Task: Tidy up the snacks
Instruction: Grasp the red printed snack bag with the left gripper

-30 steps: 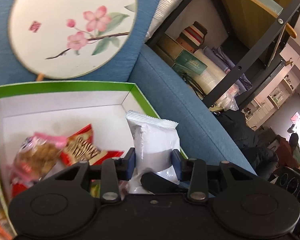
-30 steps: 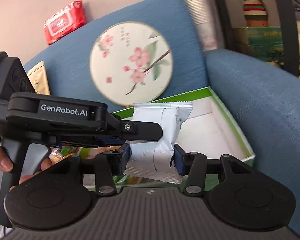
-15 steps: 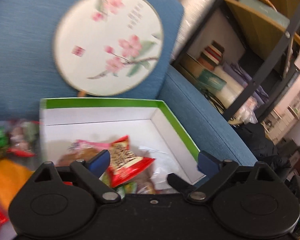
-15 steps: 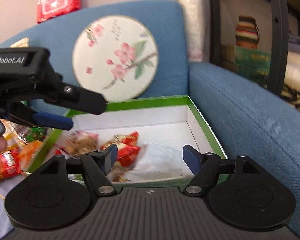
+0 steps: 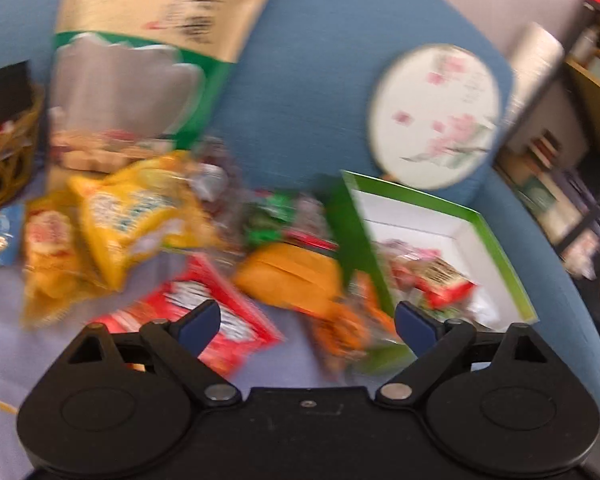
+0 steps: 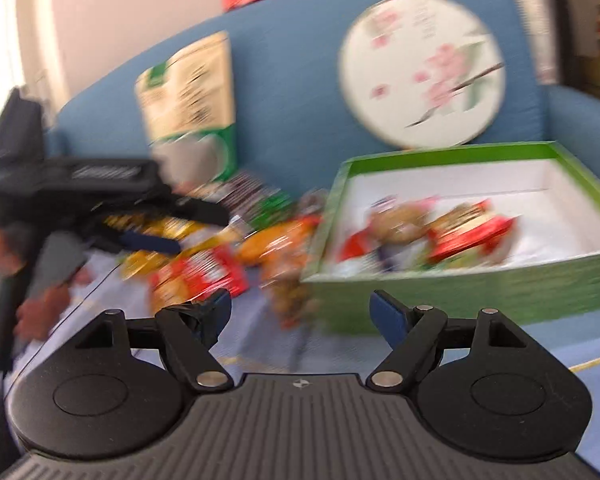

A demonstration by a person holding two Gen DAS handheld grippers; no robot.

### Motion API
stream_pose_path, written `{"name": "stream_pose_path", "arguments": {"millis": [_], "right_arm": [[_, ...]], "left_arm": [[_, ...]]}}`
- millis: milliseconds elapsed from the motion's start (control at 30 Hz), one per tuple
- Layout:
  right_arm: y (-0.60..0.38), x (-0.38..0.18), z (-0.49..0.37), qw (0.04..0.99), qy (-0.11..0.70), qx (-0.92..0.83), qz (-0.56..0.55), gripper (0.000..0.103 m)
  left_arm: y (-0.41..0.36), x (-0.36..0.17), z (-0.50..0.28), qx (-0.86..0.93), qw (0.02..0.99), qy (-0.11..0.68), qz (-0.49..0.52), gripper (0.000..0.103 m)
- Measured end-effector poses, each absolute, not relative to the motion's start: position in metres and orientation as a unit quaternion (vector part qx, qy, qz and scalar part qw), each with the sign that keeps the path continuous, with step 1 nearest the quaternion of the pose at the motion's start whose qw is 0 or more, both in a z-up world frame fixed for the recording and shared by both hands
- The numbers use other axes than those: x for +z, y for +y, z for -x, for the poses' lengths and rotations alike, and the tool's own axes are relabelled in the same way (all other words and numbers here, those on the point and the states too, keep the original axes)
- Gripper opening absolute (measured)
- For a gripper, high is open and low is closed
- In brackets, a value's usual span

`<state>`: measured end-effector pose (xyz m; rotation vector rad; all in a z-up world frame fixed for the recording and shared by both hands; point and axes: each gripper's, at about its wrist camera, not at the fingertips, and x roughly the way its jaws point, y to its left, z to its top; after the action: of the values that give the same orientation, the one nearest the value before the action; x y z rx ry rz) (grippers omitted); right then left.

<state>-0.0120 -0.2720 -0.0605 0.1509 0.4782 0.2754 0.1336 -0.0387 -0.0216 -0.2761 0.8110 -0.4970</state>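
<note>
**Snacks lie left of the box, nearest the left gripper**

Snacks (image 5: 172, 240) are heaped loose on the pale cloth in the centre-left of the left wrist view, beside the green box (image 5: 496, 236) at the right, which already holds a few packets. The left gripper (image 5: 308, 322) is spread wide with nothing between its blue pads, and hangs over the heap: the red packet (image 5: 204, 316) sits just beyond its left finger, the orange packet (image 5: 296, 276) ahead between the jaws. That orange packet's long axis seems to run across the frame, though blur makes this uncertain.

In the right wrist view the right gripper (image 6: 300, 314) is likewise released and empty, aimed at the box's near corner, with the heap off to its left. So the left hand looks nearer the next pick, likely the orange or red packet.
</note>
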Motion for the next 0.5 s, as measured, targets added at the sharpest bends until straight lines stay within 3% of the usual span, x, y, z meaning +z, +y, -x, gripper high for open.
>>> {"name": "stream_pose_path", "arguments": {"millis": [267, 500], "right_arm": [[-0.227, -0.068, 0.013, 0.944, 0.267, 0.184, -0.062, 0.103], [-0.227, -0.073, 0.011, 0.937, 0.283, 0.19, -0.07, 0.103]], "left_arm": [[-0.015, -0.044, -0.186, -0.203, 0.877, 0.424, 0.103, 0.103], [-0.008, -0.067, -0.156, -0.239, 0.841, 0.471, 0.115, 0.098]]}}
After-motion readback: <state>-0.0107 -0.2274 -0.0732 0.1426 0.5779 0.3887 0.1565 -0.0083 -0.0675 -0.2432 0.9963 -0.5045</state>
